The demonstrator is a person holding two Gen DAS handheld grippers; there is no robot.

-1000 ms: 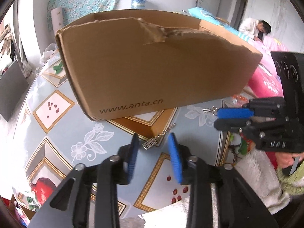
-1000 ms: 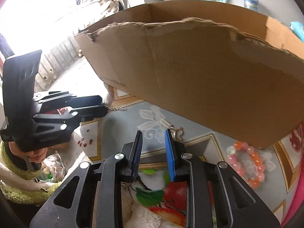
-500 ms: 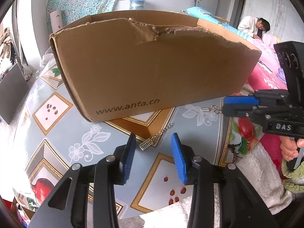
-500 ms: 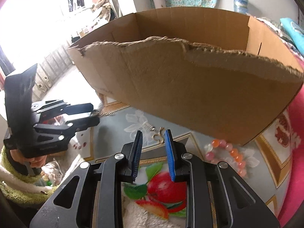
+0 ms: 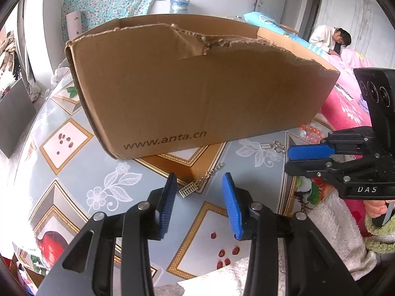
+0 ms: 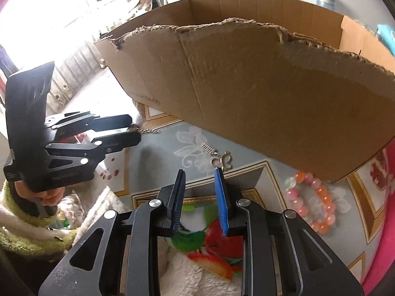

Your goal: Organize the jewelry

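A silver pendant on a short chain (image 5: 188, 190) lies on the patterned table, just ahead of my left gripper (image 5: 198, 185), whose blue pads stand apart with nothing pressed between them. In the right wrist view the left gripper (image 6: 135, 130) hangs over the chain's end (image 6: 148, 130). My right gripper (image 6: 200, 172) is open and empty above the table. Just beyond it lie a small silver spring piece (image 6: 207, 148) and a butterfly-shaped clasp (image 6: 223, 160). A pink and orange bead bracelet (image 6: 311, 197) rests to the right by the box corner. The right gripper (image 5: 287, 160) also shows at the right of the left wrist view.
A large open cardboard box (image 5: 197, 86) with a torn front rim stands close behind the jewelry and fills the far side. The table (image 5: 74, 172) has a floral cloth. Pink bedding (image 5: 345, 103) lies to the right, where a person (image 5: 330, 37) sits far back.
The right wrist view has drawn back a little, so more of the box's inside and the bracelet show. The left jaws stand slightly wider. The jewelry has not moved.
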